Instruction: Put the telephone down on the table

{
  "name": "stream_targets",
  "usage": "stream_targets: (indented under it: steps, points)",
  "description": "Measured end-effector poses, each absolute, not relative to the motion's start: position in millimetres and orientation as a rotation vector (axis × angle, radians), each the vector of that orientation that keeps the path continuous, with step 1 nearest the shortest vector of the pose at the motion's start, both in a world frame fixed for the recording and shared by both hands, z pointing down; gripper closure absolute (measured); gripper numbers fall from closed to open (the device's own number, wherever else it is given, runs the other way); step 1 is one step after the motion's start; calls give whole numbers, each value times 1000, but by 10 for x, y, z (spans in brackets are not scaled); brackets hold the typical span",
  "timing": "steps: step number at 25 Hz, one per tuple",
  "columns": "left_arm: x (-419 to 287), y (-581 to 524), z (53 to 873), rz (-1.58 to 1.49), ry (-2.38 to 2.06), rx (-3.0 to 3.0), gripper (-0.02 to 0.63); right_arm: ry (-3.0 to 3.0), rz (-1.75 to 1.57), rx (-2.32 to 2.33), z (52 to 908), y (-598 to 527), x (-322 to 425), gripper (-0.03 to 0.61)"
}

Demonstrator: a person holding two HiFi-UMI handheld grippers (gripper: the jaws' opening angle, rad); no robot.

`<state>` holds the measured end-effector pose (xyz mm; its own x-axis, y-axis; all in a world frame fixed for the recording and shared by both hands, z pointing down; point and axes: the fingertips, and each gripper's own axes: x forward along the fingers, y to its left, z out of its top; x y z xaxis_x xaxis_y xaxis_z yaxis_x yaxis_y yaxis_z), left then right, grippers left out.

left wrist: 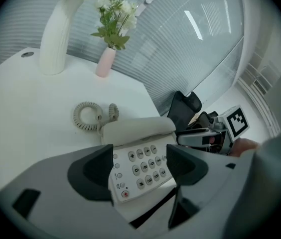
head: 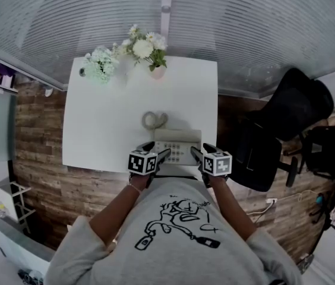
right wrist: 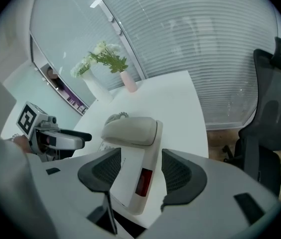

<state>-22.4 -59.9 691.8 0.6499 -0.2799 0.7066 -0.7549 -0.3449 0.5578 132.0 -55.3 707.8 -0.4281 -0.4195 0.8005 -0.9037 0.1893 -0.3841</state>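
Observation:
A beige desk telephone [head: 178, 146] sits at the near edge of the white table [head: 96, 129], its handset [left wrist: 138, 131] on the cradle and its coiled cord [head: 153, 120] lying just behind it. My left gripper [head: 163, 155] is shut on the phone's left front part, with the keypad [left wrist: 143, 166] showing between the pads. My right gripper [head: 195, 154] is shut on the phone's right side [right wrist: 140, 171], where a red panel [right wrist: 143, 180] faces me. I cannot tell whether the phone rests on the table or hangs just above it.
A white vase of flowers [head: 99, 64] and a small pink vase [head: 155, 70] stand at the table's far edge. A black office chair [head: 280, 129] stands to the right on the wooden floor. Window blinds run behind the table.

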Motion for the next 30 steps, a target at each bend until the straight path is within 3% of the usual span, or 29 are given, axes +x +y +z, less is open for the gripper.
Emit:
stream_targets:
  steps: [4,6,13,24,30]
  points:
    - [-205,-659,6607,562,-830,2001,317,-2002,1068,1260,6776,-601,1293,343]
    - [-178,-692,6453,521,-832,2057,395,-2045,1019,1264,6610,-628,1248,358]
    - [27,-766,5772,422,-801,2276,439,-2204,800,1241,5955,-727,1015,429]
    - [205,-833,4497,162,-828,2552,542,-2497,534,1207,4704,-782,588,483]
    - [215,-804,4183,90,-838,2664,578,-2610,421,1214,4195,-770,497,508]
